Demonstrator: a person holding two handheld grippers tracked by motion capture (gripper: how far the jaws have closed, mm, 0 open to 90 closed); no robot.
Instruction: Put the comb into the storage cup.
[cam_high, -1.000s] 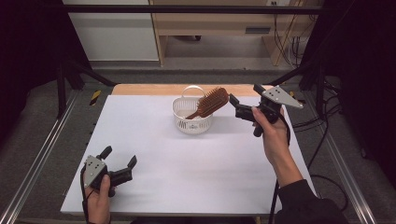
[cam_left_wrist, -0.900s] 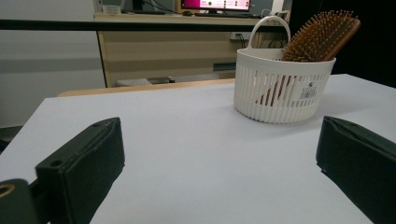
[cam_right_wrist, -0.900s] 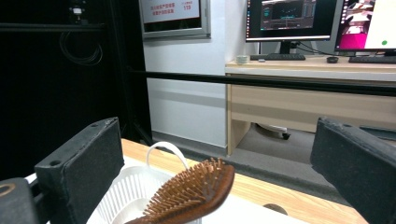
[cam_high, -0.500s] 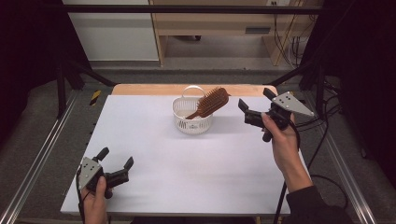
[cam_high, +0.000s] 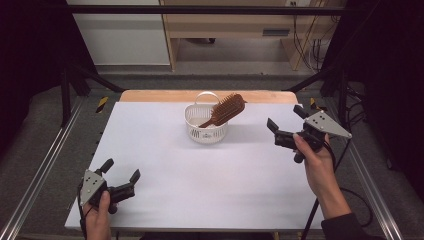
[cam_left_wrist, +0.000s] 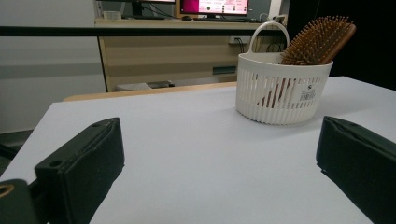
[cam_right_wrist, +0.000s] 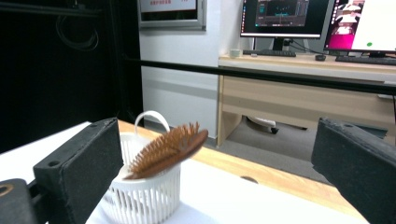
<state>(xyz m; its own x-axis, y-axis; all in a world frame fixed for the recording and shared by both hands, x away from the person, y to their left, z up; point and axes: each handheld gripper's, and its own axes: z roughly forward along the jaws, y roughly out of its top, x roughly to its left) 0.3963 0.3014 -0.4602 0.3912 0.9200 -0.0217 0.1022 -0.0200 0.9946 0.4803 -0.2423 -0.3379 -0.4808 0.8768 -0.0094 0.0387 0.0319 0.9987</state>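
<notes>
Hairbrush (cam_high: 226, 108), one, propped handle-down in the single white basket (cam_high: 205, 131) at upper centre of the high view. Bare table (cam_high: 210, 185) between it and two grippers: left gripper (cam_high: 121, 180) lower left, right gripper (cam_high: 286, 123) at right, jaws apart, empty.

My left gripper (cam_high: 120, 177) and right gripper (cam_high: 286, 126) both have matte black, blocky jaws with small screw holes. Each carries a grey three-cornered plate. A black cable trails from the right one, beside my dark sleeve (cam_high: 347, 228).
</notes>
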